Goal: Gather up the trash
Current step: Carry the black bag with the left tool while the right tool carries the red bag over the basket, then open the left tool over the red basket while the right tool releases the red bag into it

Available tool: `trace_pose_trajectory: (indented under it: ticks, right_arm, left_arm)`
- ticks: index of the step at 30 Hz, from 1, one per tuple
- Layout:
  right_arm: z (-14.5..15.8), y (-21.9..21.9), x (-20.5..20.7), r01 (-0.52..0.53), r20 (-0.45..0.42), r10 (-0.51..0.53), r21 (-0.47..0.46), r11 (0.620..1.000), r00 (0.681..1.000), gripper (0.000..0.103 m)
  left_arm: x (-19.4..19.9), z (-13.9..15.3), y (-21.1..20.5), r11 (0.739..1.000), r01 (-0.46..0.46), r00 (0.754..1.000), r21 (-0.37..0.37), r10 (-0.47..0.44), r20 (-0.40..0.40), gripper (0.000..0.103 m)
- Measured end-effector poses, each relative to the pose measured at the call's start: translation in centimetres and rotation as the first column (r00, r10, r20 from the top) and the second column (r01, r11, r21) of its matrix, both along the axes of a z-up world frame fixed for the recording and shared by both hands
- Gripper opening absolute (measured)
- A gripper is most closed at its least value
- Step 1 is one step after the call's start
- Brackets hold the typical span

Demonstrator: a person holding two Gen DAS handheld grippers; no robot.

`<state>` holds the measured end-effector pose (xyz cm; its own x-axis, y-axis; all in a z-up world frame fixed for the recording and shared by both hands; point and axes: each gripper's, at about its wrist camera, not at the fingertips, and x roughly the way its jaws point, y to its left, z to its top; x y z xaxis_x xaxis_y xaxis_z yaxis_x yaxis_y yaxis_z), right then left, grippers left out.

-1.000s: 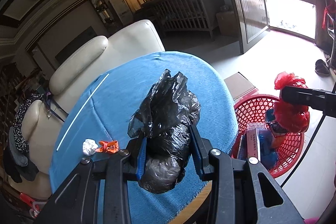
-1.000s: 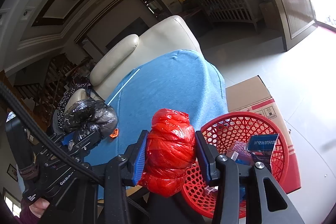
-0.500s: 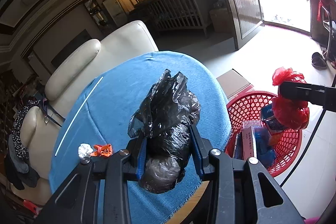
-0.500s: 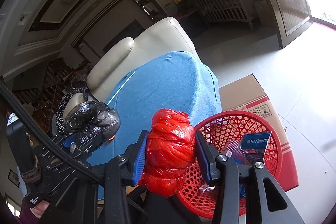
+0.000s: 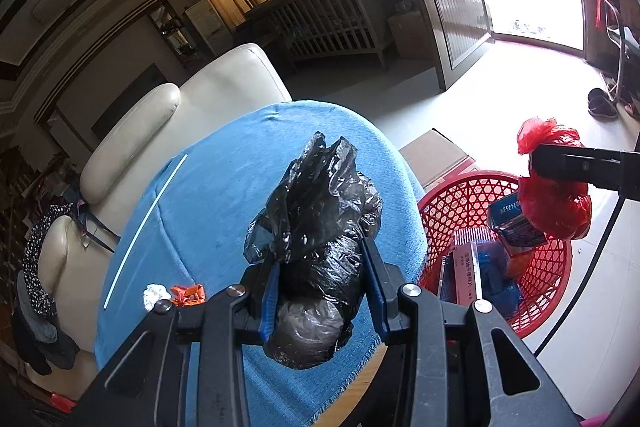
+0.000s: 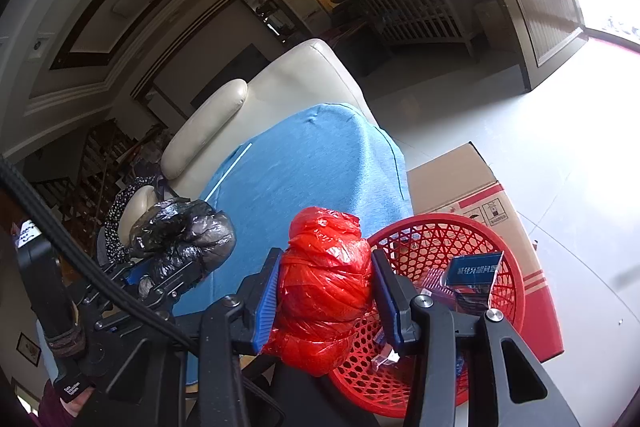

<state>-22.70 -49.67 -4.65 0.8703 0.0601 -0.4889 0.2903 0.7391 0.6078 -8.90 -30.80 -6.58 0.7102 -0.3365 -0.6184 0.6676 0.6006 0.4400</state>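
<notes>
Two handheld grippers, each clamped on a tied plastic bag, near a red basket taken here as the landmark.

Left gripper: blue pads pressed tight on both sides of a crumpled black bag, held in the air over the near edge of a round table under a blue cloth, just left of the basket. Bag's knotted top pointing away from the camera.

Right gripper: pads squeezed against a red bag, held up at the basket's left rim, partly over the mesh.

Inside the basket: a dark blue box standing on end, plus other packets too jumbled to identify.

On the cloth, further left of the basket: a white paper ball, touching an orange scrap, and a thin white stick.

Behind the basket: a cardboard box on the pale floor. Beyond the table, a cream sofa.
</notes>
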Motion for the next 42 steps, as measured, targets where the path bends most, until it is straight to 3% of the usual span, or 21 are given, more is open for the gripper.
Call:
trace_pose_trajectory:
  ticks: [25, 42]
  right_arm:
    - [-1.3, -2.0, -1.3, 0.063, -0.037, -0.061, 0.043, 0.997, 0.997, 0.046]
    - [-1.9, -3.5, -2.6, 0.112, -0.051, -0.109, 0.063, 0.992, 0.993, 0.048]
  left_arm:
    - [-1.4, -1.5, -2.0, 0.997, 0.066, 0.998, 0.045, -0.065, -0.019, 0.04]
    - [-2.2, -2.1, -3.9, 0.993, 0.118, 0.992, 0.03, -0.116, -0.045, 0.041]
